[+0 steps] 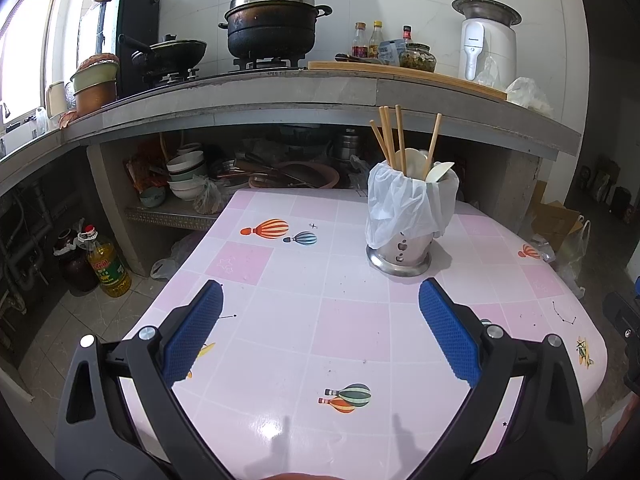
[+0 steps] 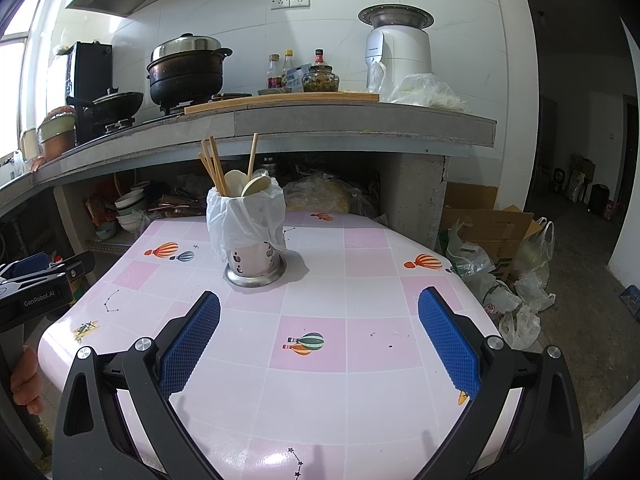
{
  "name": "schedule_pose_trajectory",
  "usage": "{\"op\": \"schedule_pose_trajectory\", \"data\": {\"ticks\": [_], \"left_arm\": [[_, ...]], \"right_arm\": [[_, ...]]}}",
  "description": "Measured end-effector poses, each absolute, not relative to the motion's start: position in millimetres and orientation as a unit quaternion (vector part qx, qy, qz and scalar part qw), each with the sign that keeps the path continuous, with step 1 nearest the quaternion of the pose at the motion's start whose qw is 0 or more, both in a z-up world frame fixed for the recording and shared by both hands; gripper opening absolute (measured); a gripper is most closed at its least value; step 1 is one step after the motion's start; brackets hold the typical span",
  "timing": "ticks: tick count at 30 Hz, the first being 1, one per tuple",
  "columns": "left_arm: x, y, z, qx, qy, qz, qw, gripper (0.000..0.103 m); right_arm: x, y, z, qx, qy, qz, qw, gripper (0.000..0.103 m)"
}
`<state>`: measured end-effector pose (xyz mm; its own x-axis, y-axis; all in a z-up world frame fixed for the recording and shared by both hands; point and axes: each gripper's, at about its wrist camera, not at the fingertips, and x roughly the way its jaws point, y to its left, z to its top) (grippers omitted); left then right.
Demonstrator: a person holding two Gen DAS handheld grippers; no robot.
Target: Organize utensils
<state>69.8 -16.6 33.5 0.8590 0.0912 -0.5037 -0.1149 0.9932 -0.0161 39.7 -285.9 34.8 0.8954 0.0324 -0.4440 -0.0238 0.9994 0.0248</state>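
Note:
A steel utensil holder (image 1: 400, 252) (image 2: 255, 264) lined with a white plastic bag (image 1: 404, 204) (image 2: 244, 216) stands on the pink tiled table (image 1: 340, 320) (image 2: 360, 280). Several wooden chopsticks (image 1: 388, 136) (image 2: 214, 168) and pale spoons (image 1: 438, 172) (image 2: 256, 186) stand upright in it. My left gripper (image 1: 320, 292) hovers over the near table, open, with nothing between its blue pads (image 1: 192, 332). My right gripper (image 2: 320, 300) is open too and holds nothing. The left gripper's black body (image 2: 40, 280) shows at the left edge of the right wrist view, held by a hand (image 2: 26, 376).
Behind the table runs a concrete counter (image 1: 280, 92) with a gas stove, black pot (image 1: 272, 24), wok (image 1: 172, 54), bottles, a cutting board and a white appliance (image 1: 486, 44). Bowls (image 1: 186, 176) sit beneath it. An oil bottle (image 1: 108, 264) stands on the floor at left; boxes and bags (image 2: 500, 248) at right.

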Motion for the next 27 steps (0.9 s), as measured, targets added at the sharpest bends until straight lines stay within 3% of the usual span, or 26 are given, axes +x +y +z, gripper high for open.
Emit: {"op": "schedule_pose_trajectory", "data": {"ticks": [27], "left_arm": [[69.1, -17.8, 30.4, -0.022, 0.262, 0.053, 0.963, 0.095]], "right_arm": [[39.8, -284.3, 35.4, 0.010, 0.229, 0.015, 0.973, 0.097]]}}
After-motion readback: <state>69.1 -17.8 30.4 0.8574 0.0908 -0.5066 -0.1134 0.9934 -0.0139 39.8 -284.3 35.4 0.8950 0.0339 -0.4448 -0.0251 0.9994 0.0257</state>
